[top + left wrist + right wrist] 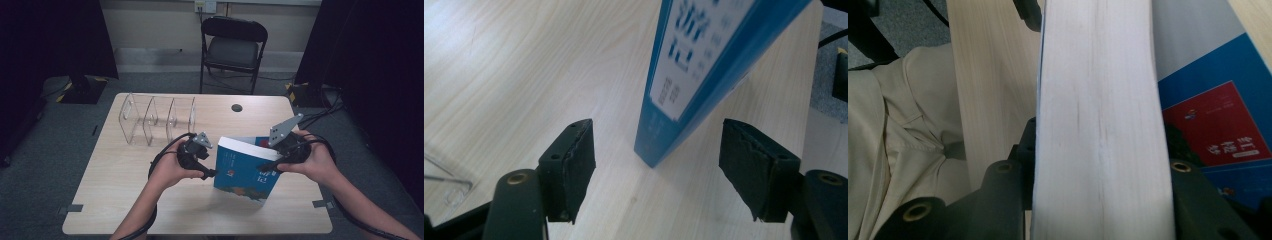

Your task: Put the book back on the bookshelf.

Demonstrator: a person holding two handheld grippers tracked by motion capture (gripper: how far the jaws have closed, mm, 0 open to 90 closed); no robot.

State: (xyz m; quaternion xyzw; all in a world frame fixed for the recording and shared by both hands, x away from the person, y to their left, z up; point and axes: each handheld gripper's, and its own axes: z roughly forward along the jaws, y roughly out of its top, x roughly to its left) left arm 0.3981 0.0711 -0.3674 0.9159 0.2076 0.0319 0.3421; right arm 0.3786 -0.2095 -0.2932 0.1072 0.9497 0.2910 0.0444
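A blue book (242, 167) stands tilted on its lower edge on the wooden table (120, 180). My right gripper (270, 167) is shut on its fore-edge. In the right gripper view the white page block (1098, 125) sits clamped between the jaws of that gripper (1098, 165). My left gripper (210, 173) is open at the book's spine side. In the left gripper view the blue spine (694, 65) with its bottom corner on the table stands just beyond the spread jaws of the left gripper (657, 127), which do not touch it. A second book (1213, 115) with a blue and red cover lies flat behind.
A clear acrylic divider rack (155, 120) stands at the table's back left; one corner of the rack (444, 180) appears in the left gripper view. A black folding chair (232, 45) is beyond the table. A dark round grommet (237, 107) sits near the far edge.
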